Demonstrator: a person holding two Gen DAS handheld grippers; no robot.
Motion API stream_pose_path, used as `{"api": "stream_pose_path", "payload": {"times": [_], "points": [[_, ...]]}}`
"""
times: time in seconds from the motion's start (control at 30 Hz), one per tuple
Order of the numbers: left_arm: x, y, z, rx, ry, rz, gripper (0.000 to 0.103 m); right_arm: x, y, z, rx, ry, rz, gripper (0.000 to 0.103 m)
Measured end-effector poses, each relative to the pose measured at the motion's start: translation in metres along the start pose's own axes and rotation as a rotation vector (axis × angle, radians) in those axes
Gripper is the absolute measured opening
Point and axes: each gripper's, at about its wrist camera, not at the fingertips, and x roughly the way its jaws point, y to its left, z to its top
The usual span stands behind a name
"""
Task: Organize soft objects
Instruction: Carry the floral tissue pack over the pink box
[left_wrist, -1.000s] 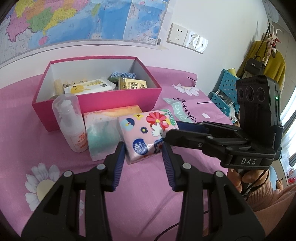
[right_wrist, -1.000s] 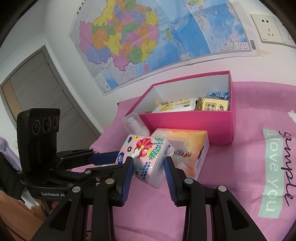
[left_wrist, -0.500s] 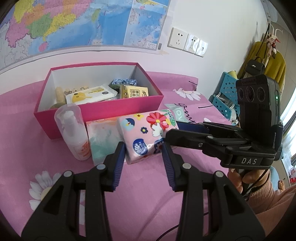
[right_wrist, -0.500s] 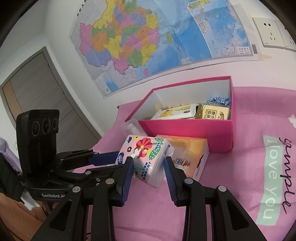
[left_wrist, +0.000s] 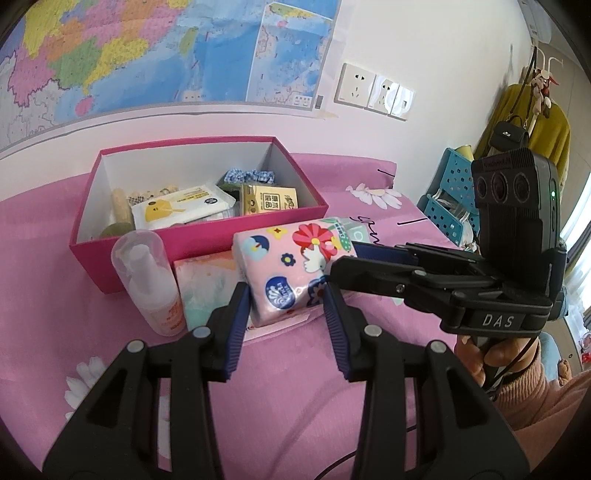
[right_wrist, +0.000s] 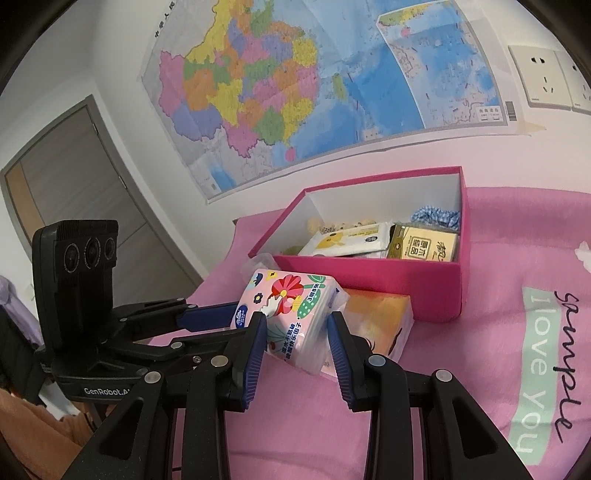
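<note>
A pink floral tissue pack (left_wrist: 295, 266) (right_wrist: 291, 321) is held between both grippers, lifted above the pink bed cover. My left gripper (left_wrist: 288, 295) is shut on its near end. My right gripper (right_wrist: 297, 325) is shut on its other end, and shows in the left wrist view (left_wrist: 369, 258). An orange tissue pack (left_wrist: 201, 284) (right_wrist: 380, 321) lies under it, in front of the open pink box (left_wrist: 192, 243) (right_wrist: 406, 291). The box holds a white wipes pack (left_wrist: 177, 210), a yellow tissue pack (left_wrist: 269, 199) and a blue checked cloth (left_wrist: 247, 175).
A clear pump bottle (left_wrist: 151, 280) stands left of the orange pack, against the box front. A blue perforated basket (left_wrist: 450, 195) stands beyond the bed's right edge. A wall map and sockets are behind the box.
Both grippers have lifted the floral pack up off the orange pack and a little toward the box. The box looks lower and further in both views.
</note>
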Motion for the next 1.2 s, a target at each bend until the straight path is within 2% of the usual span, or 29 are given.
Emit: {"api": "stream_pose_path", "payload": {"times": [1.2], "points": [[0.001, 0.003, 0.014, 0.017, -0.036, 0.015, 0.043, 0.002, -0.003, 0.018, -0.013, -0.025, 0.002, 0.036]]}}
